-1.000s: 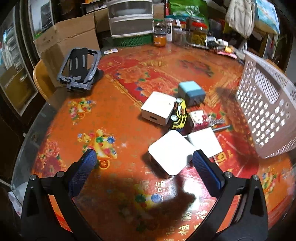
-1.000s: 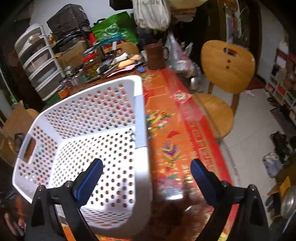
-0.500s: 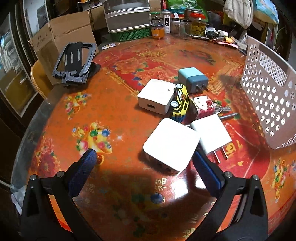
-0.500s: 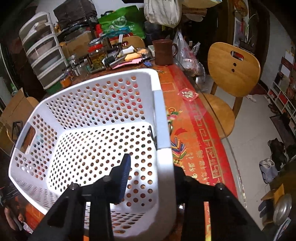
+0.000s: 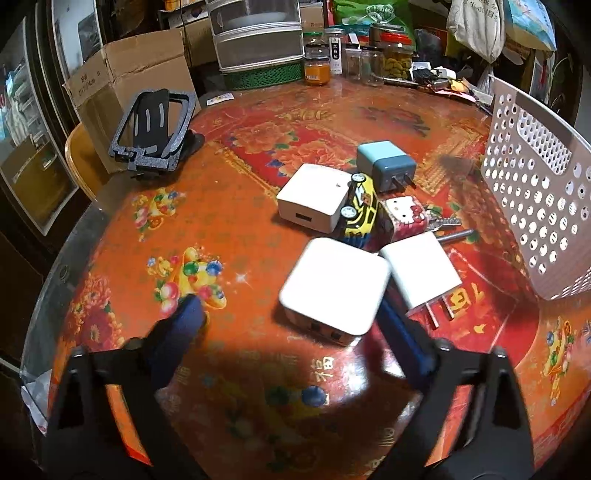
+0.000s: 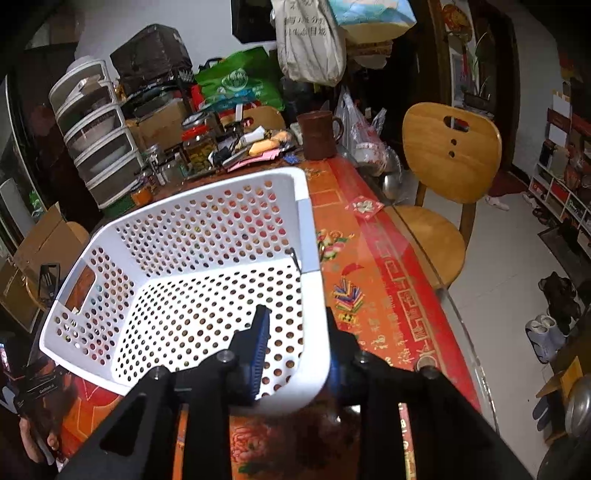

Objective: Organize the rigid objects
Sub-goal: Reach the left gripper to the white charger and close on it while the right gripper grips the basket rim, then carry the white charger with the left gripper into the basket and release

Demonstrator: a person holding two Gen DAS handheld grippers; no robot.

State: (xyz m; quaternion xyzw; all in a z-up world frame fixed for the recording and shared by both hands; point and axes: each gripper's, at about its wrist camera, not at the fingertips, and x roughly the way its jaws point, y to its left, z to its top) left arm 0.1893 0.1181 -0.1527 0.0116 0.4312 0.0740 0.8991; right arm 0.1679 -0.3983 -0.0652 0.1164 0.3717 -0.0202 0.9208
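Observation:
On the red patterned table lie a flat white square box (image 5: 334, 291), a white plug charger (image 5: 421, 275), a second white charger (image 5: 314, 203), a blue charger (image 5: 386, 164), a yellow toy car (image 5: 360, 210) and a Hello Kitty keyring (image 5: 404, 218). My left gripper (image 5: 291, 325) straddles the flat white box and its jaws are closing. The right pad is at the box's edge, while the left pad stands well clear. My right gripper (image 6: 295, 350) is closing on the near corner wall of the white perforated basket (image 6: 207, 258), one pad inside and one outside. The basket (image 5: 535, 206) holds nothing.
A black phone stand (image 5: 155, 129) sits at the table's far left by a cardboard box (image 5: 129, 74). Jars (image 5: 397, 59) and a drawer unit (image 5: 258, 33) crowd the back. A wooden chair (image 6: 450, 155) and a brown mug (image 6: 317, 134) stand beyond the basket; the table edge (image 6: 454, 306) runs to the right.
The left jaws have narrowed around the flat white box, which is now closer. The right jaws have gone from wide apart to clamped on the basket's corner wall.

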